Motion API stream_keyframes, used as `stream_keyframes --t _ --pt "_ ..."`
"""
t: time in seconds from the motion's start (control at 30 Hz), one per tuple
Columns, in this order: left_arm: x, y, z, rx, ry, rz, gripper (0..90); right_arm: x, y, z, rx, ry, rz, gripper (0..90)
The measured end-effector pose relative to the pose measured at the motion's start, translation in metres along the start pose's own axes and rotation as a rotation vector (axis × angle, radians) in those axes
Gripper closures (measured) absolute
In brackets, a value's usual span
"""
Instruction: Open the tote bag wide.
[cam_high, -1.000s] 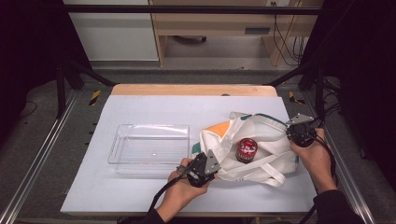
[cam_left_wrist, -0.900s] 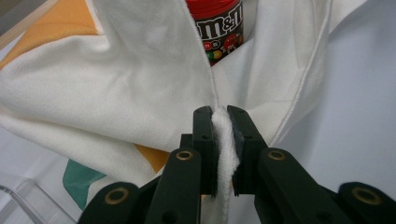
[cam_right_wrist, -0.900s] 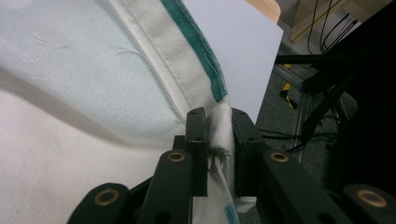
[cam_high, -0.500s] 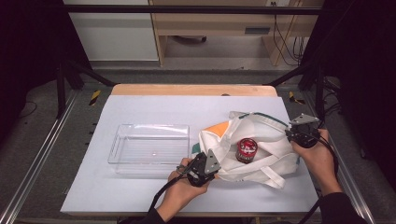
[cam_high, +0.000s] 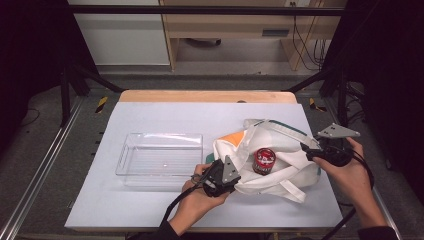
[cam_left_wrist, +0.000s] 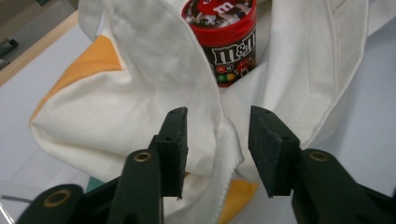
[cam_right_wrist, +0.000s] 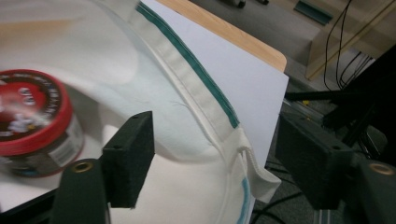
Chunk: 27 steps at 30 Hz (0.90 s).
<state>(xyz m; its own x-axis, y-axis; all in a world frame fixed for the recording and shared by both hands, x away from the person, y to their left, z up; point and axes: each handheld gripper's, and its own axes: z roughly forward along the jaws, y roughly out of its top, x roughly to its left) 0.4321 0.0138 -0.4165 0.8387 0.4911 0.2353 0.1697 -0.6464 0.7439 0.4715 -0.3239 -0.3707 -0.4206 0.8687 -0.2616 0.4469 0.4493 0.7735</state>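
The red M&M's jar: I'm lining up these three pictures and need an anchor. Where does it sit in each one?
High view: the red M&M's jar stands right of centre on the white tote bag, between the two grippers.
Left gripper view: top centre, beyond the open jaws, cut by the top edge.
Right gripper view: far left, blurred, left of the jaws.
Shared landmark: the white tote bag under the jar.

A table (cam_high: 150, 210) covered by a pale sheet carries a clear plastic tray (cam_high: 160, 154) at left and a white cloth bag (cam_high: 280, 165) just beside it at right.
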Motion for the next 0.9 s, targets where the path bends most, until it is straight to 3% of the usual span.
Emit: stream_keyframes --t 0.1,0.23,0.33,0.5,0.77,0.8,0.9 --pt "0.003 0.007 -0.002 -0.007 0.012 0.005 52.1 0.006 -0.002 -0.007 -0.017 0.027 0.019 24.7" --pt "0.007 0.015 -0.003 -0.019 0.013 -0.017 44.8 0.023 -0.003 -0.025 -0.049 0.05 -0.015 22.4" --pt "0.012 0.026 -0.004 -0.011 0.008 -0.01 41.9 0.03 -0.001 -0.034 -0.062 0.07 -0.03 21.2" --pt "0.018 0.036 -0.005 -0.001 0.008 -0.005 38.0 0.036 0.0 -0.042 -0.058 0.108 -0.055 16.8" --pt "0.037 0.052 -0.006 -0.005 0.02 -0.046 32.5 0.046 -0.001 -0.048 -0.047 0.164 -0.097 11.3" --pt "0.039 0.054 -0.006 -0.006 0.021 -0.048 31.9 0.049 -0.002 -0.049 -0.053 0.176 -0.131 10.1" --pt "0.045 0.061 -0.006 -0.005 0.024 -0.043 31.5 0.051 -0.002 -0.05 -0.06 0.185 -0.15 10.8"
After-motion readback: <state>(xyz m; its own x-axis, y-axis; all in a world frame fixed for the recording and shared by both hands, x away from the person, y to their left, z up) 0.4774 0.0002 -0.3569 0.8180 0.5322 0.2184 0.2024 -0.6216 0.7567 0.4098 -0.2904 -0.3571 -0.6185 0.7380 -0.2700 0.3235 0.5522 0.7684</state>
